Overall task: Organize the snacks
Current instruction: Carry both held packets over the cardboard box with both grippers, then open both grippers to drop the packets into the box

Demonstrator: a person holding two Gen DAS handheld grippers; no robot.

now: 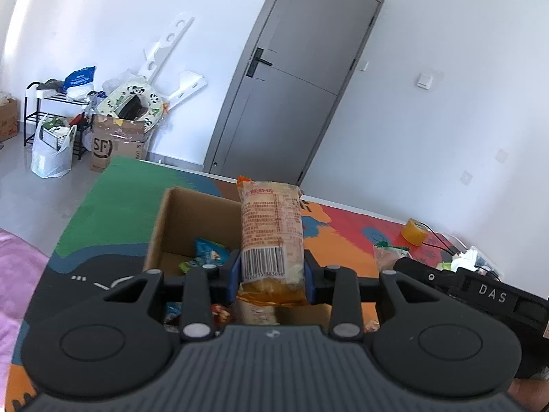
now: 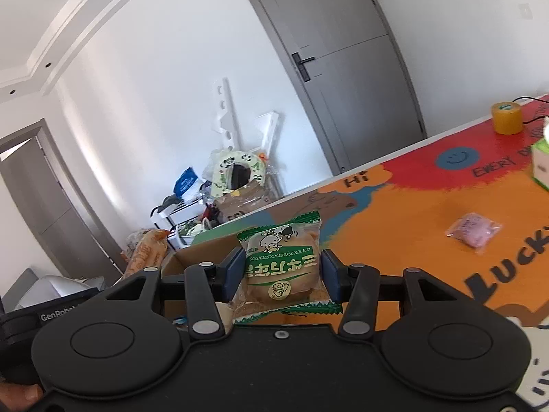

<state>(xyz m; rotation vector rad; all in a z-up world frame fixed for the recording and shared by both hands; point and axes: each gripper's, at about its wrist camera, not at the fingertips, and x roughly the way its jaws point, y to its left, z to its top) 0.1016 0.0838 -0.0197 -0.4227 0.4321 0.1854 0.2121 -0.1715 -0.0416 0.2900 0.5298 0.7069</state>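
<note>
Your two grippers hang over the colourful mat [image 2: 411, 213] that covers the table, with its orange, red and green fields. The next big thing is the open cardboard box [image 1: 178, 219]; in the left wrist view it stands on the mat at about 10 o'clock from the fingertips, and some small snack packets [image 1: 209, 252] already lie on its floor. In the right wrist view the same box shows at about 9 o'clock, low behind the left finger. Your left gripper [image 1: 272, 269] is closed on a long orange snack pack [image 1: 271, 226]; the blue pads press both sides near its barcode end, and the pack stands up toward 12 o'clock, above the right wall of the box. Your right gripper [image 2: 279, 274] holds a green bun packet [image 2: 281, 261] between its pads, a round bun inside, the packet upright and facing the camera. On the mat at 2 o'clock from this gripper lies a small pink packet [image 2: 475, 231], well apart, and farther at 1 o'clock stands a yellow tape roll [image 2: 507, 117].
</note>
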